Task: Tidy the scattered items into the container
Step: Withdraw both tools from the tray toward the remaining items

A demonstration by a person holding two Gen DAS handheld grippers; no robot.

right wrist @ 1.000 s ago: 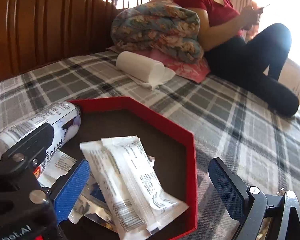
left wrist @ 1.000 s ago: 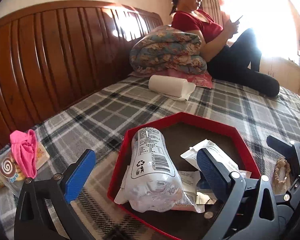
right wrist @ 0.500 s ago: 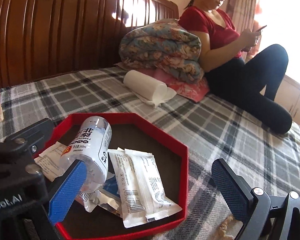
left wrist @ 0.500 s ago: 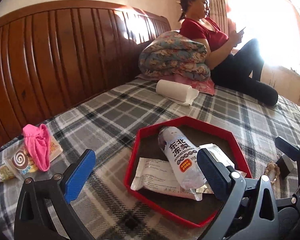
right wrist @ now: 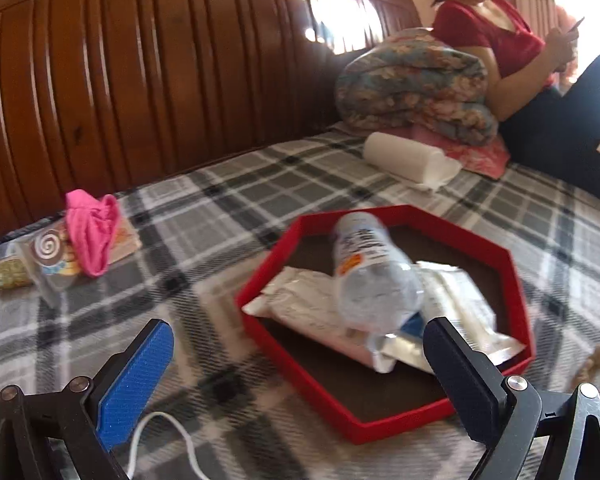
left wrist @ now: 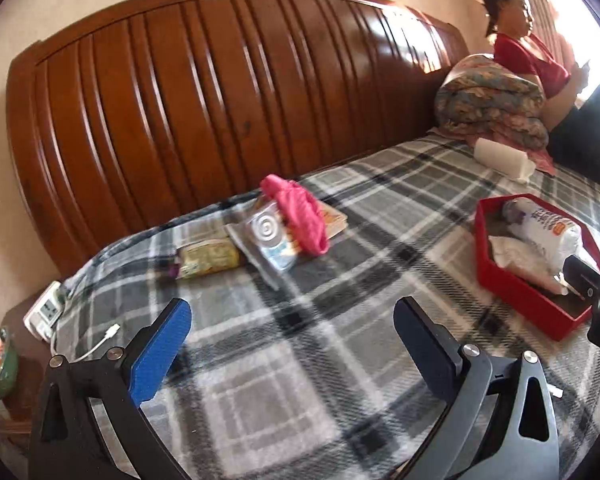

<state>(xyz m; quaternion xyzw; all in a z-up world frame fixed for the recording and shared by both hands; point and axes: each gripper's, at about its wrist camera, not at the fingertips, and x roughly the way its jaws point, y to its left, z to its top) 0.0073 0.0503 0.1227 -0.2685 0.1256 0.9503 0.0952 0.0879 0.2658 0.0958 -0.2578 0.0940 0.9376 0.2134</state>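
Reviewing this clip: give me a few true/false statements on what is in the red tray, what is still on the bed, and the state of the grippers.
1. The plastic bottle lies on its side in the red tray. True.
2. The left gripper is shut on a snack packet. False: it is open and holds nothing.
3. The pink cloth is in the tray. False: it lies on the plaid blanket, over some packets.
4. The right gripper is open. True.
5. White packets lie under the bottle. True.
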